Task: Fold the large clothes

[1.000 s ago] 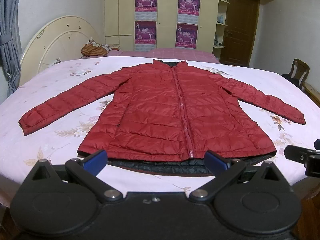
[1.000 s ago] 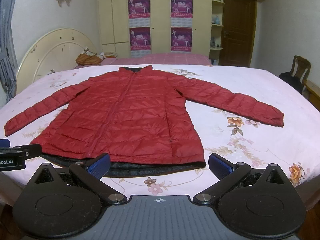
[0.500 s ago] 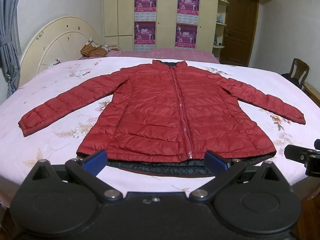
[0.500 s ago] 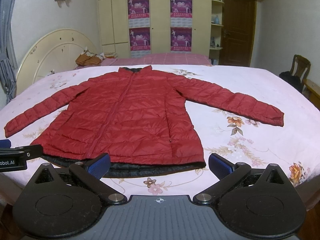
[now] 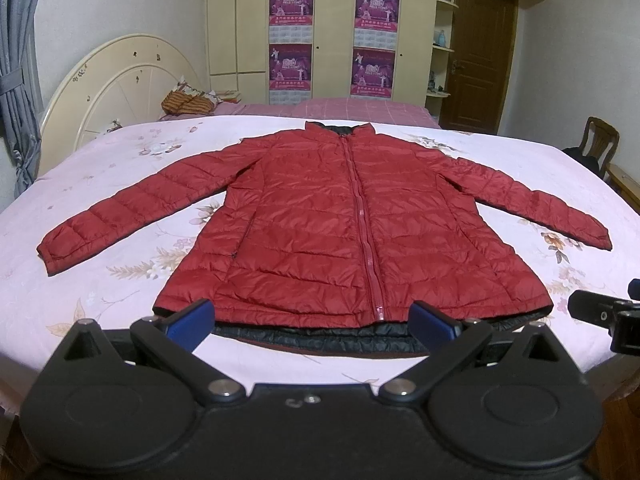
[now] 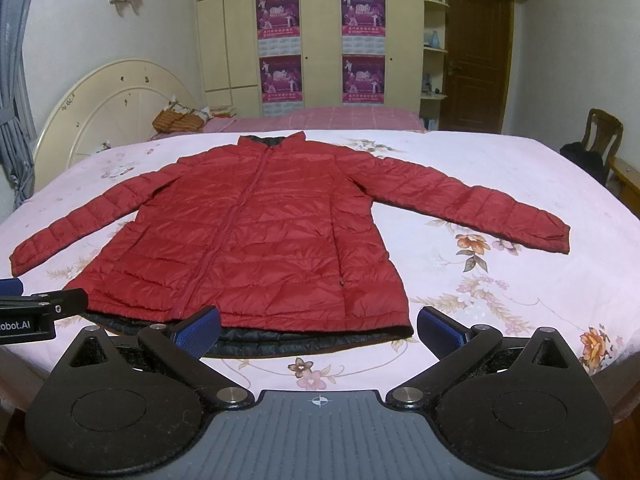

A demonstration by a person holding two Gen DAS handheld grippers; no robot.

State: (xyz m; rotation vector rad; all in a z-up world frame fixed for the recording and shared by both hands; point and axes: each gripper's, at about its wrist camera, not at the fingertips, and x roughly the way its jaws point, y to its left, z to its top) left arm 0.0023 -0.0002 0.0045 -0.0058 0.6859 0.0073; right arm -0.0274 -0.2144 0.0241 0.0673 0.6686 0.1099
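Note:
A red quilted jacket (image 5: 320,232) lies flat, zipped, front up on the pink floral bed (image 5: 100,288), both sleeves spread out, dark lining showing along the near hem. It also shows in the right wrist view (image 6: 256,240). My left gripper (image 5: 312,320) is open and empty, hovering just before the hem near the zipper's end. My right gripper (image 6: 320,330) is open and empty, before the hem's right corner. Each gripper shows at the edge of the other's view.
A cream round headboard (image 5: 116,84) stands at the left with a striped bundle (image 5: 186,102) beside it. A second bed (image 5: 340,108), wardrobe with posters and a door lie behind. A wooden chair (image 5: 600,140) stands at the right.
Both grippers have barely shifted; the jacket lies as before.

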